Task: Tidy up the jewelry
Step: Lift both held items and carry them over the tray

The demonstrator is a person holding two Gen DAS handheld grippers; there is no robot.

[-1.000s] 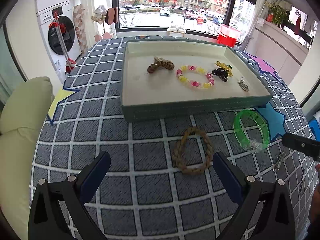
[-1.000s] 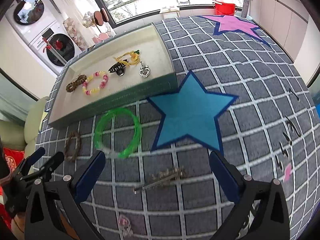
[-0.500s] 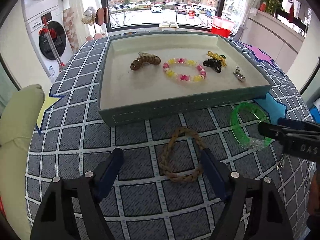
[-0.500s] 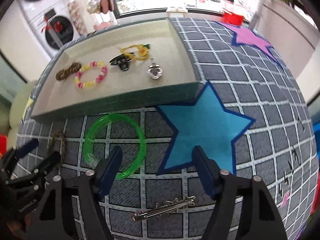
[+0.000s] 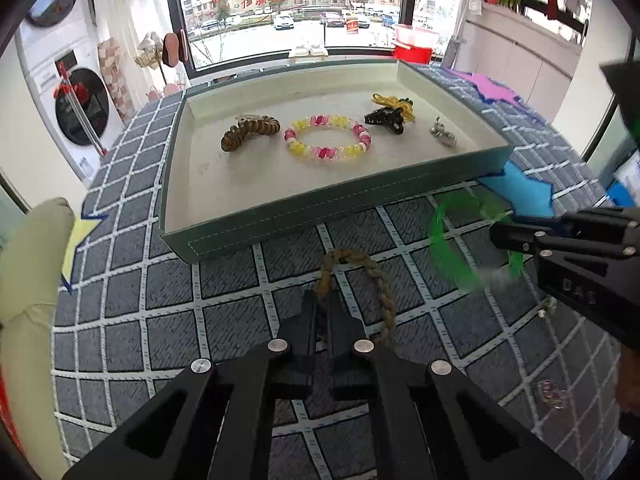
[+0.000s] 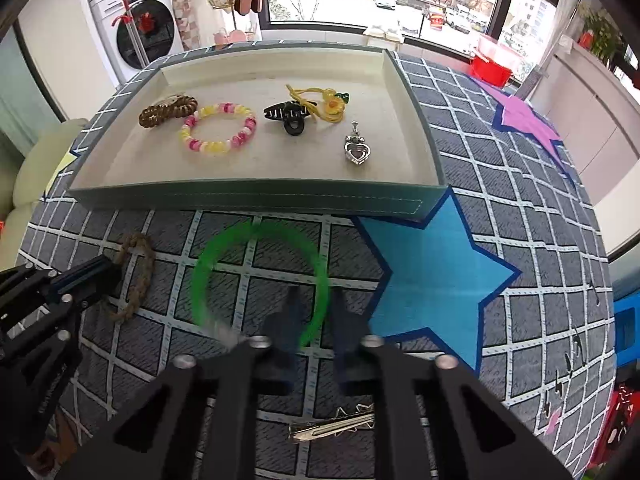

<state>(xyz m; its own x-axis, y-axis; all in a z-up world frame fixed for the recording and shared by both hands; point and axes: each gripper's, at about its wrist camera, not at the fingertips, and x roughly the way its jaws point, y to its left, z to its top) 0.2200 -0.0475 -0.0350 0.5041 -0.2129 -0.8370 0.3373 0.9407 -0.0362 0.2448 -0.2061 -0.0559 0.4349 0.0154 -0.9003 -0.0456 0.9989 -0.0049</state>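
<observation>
The fingers of the left gripper point(image 5: 325, 308) are pressing together on the near-left side of the braided rope bracelet point(image 5: 374, 280), which is lying on the checked surface point(image 5: 132, 304) just in front of the tray point(image 5: 280, 216). The fingers of the right gripper point(image 6: 314, 320) are closing on the near rim of the green bangle point(image 6: 224, 248); the ring is blurring, also in front of the tray and to the right of the rope bracelet, beside the blue star point(image 6: 432, 276).

The tray, a shallow green box with a pale lining, is holding five pieces in a row. Counting from its left wall: a brown coiled hair tie point(image 6: 168, 111), a pink and yellow bead bracelet point(image 6: 218, 129), a black claw clip point(image 6: 289, 117), a yellow cord with a flower charm point(image 6: 326, 105) touching the clip on its far right side, and a silver heart pendant point(image 6: 357, 151) closest to the tray's right wall.

A metal hair pin point(image 6: 332, 426) is lying on the surface nearer than the bangle, well apart from the tray, partly hidden under the right gripper.
</observation>
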